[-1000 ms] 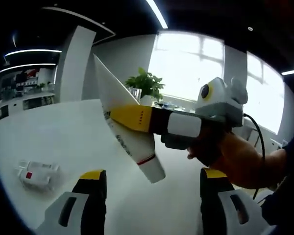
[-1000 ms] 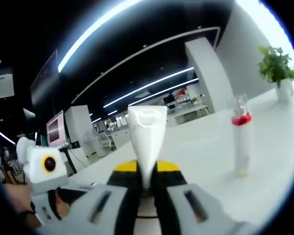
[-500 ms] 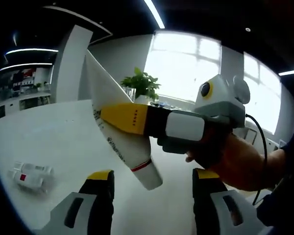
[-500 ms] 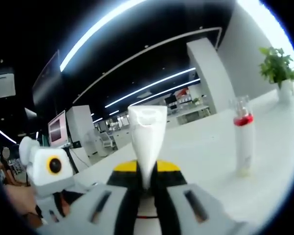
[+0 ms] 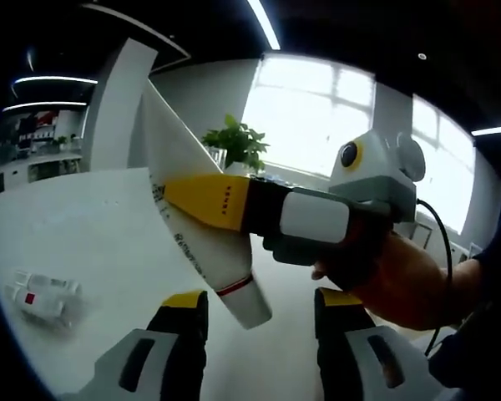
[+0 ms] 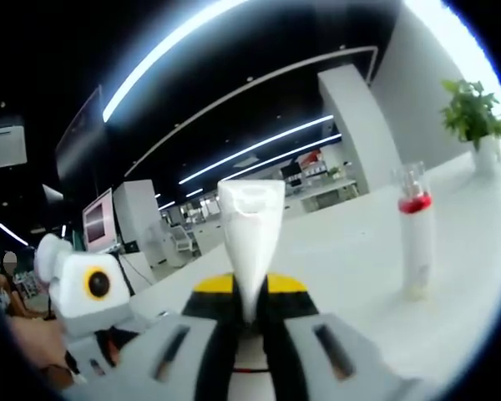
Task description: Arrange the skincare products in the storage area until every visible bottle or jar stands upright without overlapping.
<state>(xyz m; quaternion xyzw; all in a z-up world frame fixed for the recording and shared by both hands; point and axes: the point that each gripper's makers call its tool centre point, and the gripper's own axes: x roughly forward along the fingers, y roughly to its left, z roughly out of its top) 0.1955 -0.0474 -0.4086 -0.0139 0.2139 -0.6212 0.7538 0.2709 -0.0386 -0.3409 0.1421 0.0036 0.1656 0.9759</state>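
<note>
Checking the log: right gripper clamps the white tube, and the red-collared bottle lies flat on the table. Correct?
Not quite. The right gripper does clamp the white tube, but the right gripper view shows the red-collared bottle standing upright on the table.

Probably an open-plan office or showroom: long ceiling light strips (image 6: 234,159), wide white table (image 5: 92,225), large bright windows (image 5: 317,117) at upper right, potted plant (image 5: 234,144), shelving (image 5: 33,142) far left.

White table (image 5: 92,242), clear bottle (image 5: 40,294) lying flat, red-collared bottle (image 6: 414,242) upright
</note>
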